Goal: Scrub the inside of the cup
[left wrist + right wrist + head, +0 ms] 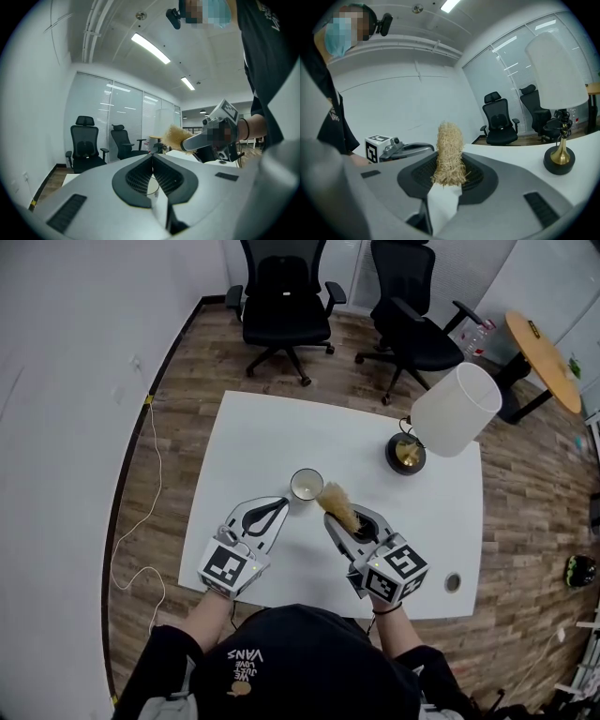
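Note:
A white cup (307, 484) stands upright on the white table (262, 432), just ahead of both grippers. My left gripper (282, 506) lies low on the cup's near-left side, jaws shut with nothing between them; in the left gripper view (153, 158) the closed jaws hide most of the cup. My right gripper (338, 522) is shut on a straw-coloured fibrous scrubber (337, 503), whose bushy end reaches toward the cup's right rim. In the right gripper view the scrubber (449, 154) stands up from the jaws (449, 177).
A table lamp with a white shade (456, 410) and dark round base (406, 454) stands at the table's far right. Two black office chairs (281, 298) sit beyond the far edge. A round wooden table (544, 357) is at the upper right.

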Motion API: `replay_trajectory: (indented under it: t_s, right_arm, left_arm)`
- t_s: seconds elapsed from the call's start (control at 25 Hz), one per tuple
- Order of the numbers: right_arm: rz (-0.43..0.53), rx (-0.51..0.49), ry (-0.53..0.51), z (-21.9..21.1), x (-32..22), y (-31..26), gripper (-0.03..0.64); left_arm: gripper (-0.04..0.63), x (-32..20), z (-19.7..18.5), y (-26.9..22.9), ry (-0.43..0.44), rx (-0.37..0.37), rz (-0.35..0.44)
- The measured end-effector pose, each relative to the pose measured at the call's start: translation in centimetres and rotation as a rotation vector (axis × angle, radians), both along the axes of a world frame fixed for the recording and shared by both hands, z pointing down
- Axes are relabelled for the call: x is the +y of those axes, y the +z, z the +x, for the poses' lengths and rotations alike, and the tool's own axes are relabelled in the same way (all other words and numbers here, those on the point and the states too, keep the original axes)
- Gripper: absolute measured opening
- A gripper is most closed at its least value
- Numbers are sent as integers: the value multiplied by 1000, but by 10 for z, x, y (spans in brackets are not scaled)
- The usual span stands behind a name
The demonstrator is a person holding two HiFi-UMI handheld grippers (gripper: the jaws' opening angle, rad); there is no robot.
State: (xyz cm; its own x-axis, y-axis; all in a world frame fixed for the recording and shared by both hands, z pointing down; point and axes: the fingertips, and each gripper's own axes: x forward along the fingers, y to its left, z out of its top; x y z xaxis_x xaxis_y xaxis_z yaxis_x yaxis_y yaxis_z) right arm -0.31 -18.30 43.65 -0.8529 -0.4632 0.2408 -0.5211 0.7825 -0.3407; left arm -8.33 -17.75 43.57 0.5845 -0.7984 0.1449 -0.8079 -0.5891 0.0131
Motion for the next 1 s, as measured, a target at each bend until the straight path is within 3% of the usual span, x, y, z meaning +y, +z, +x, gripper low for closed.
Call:
replay_trajectory:
  t_s: [0.44, 0.84, 1.0]
  right_arm:
    - [-23, -2, -24, -5, -14, 8, 103]
    - [-40, 6, -32, -7, -15, 16, 103]
    - [-48, 9, -27, -5, -14, 18, 103]
  left_arm:
    - [11, -16, -1, 14, -15, 6, -24]
    - [15, -21, 3, 52, 32, -78, -67]
    - [86, -25, 4, 62, 45, -76, -89]
